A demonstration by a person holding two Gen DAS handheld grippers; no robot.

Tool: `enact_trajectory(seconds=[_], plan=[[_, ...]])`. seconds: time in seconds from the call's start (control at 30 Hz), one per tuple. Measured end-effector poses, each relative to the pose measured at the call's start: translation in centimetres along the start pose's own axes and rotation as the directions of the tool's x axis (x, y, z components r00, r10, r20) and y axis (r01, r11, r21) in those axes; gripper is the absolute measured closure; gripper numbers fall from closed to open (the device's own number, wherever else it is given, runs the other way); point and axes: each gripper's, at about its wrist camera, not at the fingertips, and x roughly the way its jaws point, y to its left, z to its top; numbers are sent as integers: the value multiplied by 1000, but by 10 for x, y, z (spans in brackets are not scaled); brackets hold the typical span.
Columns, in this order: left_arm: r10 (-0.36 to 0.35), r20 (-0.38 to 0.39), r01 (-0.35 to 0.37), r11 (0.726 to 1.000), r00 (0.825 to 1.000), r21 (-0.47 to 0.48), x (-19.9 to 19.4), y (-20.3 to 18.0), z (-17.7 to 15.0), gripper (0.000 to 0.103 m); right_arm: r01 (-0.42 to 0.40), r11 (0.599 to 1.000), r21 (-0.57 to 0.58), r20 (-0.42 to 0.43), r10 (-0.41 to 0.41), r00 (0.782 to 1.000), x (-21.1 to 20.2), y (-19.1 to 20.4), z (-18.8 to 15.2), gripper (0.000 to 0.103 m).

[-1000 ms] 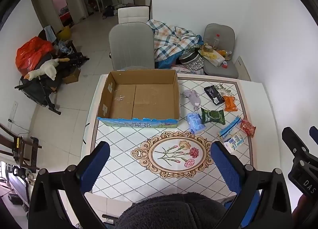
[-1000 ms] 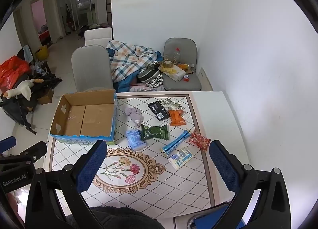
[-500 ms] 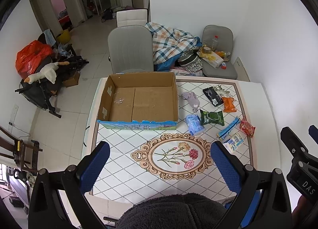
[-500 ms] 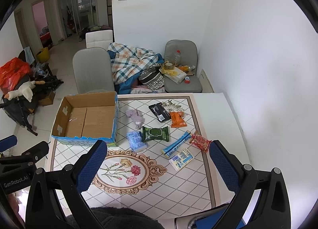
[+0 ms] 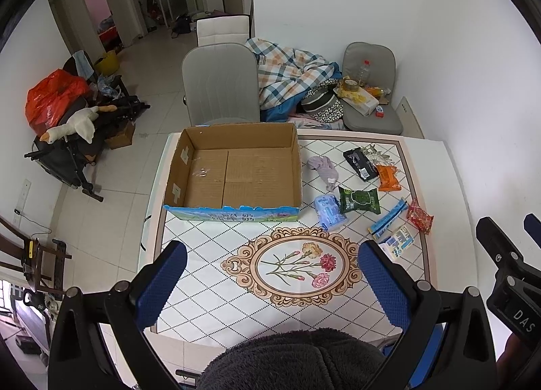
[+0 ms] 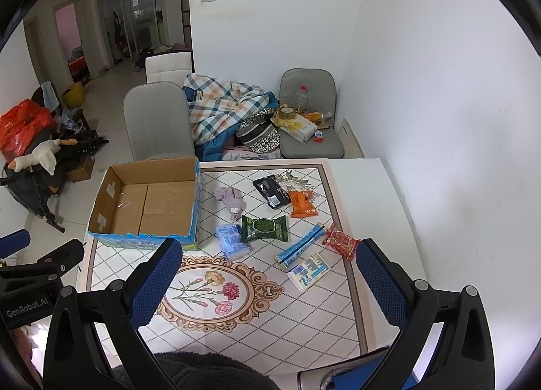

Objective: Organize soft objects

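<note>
An empty cardboard box point(image 5: 233, 173) point(image 6: 148, 200) stands at the table's far left. Right of it lie soft packets: a lilac cloth point(image 5: 323, 168) point(image 6: 230, 199), a blue tissue pack point(image 5: 329, 212) point(image 6: 231, 238), a green wipes pack point(image 5: 359, 200) point(image 6: 264, 228), a black packet point(image 5: 360, 163), an orange packet point(image 5: 388, 177) point(image 6: 302, 204), a red packet point(image 5: 419, 216) point(image 6: 340, 241), a blue tube point(image 6: 300, 248) and a white-blue packet point(image 6: 308, 270). My left gripper point(image 5: 270, 282) and right gripper point(image 6: 267, 282) are both open and empty, high above the table's near edge.
The table point(image 5: 209, 295) has a tiled cloth with a flower medallion point(image 5: 292, 265). A grey chair point(image 5: 219, 82) stands behind the box. A second chair point(image 5: 370, 86) with clutter and a plaid blanket point(image 5: 287, 72) lie beyond. A white wall runs along the right.
Both grippers have risen and drawn back a little, so the table and its objects look smaller and lower in view. Nothing on the table has moved.
</note>
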Motion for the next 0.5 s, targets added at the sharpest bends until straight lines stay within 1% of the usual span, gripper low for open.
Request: enact_trajectory(seconds=[0.5], plan=[[-7,-1,7,1000,1000,8,-1,-2,2,0,6,1000,8,6,-6,1000,1,2,1,0]])
